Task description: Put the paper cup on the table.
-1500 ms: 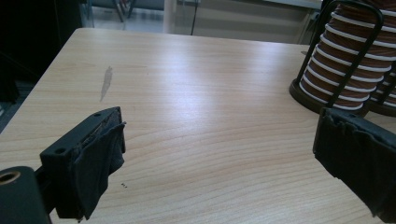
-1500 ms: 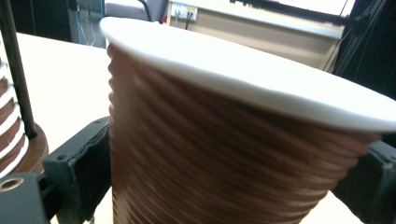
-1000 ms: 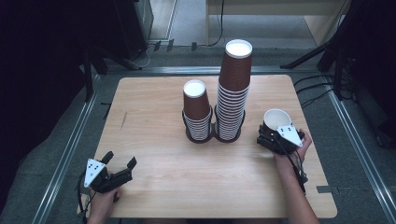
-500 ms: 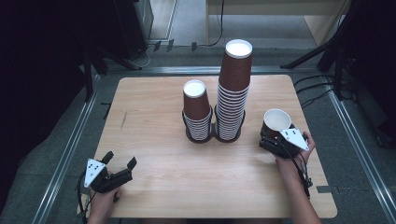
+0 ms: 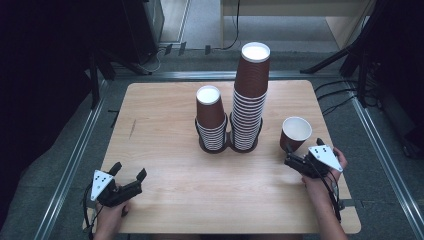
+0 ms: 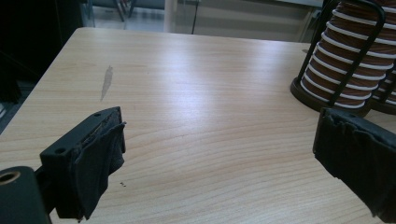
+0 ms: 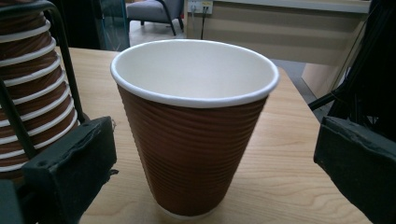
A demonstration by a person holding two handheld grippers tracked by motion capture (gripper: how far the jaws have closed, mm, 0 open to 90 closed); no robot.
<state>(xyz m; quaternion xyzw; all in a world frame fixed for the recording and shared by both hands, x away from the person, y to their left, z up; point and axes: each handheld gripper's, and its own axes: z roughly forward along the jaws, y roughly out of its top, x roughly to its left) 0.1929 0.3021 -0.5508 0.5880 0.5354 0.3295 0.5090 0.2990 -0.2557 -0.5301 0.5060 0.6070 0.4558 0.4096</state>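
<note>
A single brown ribbed paper cup with a white inside stands upright on the table's right side. My right gripper is open just in front of it. In the right gripper view the cup stands between the wide-spread jaws with a gap on each side. A short stack of cups and a tall stack sit rim down in a black wire holder at the table's middle. My left gripper is open and holds nothing near the front left corner, its jaws over bare wood.
The wooden table has free room across its left half and front. The holder's short stack lies ahead and right of the left gripper. The tall stack is close to the right gripper's left jaw. Metal rails and cables surround the table.
My right gripper has drawn back a little toward the table's front, while the single cup stays standing. The left gripper has not moved.
</note>
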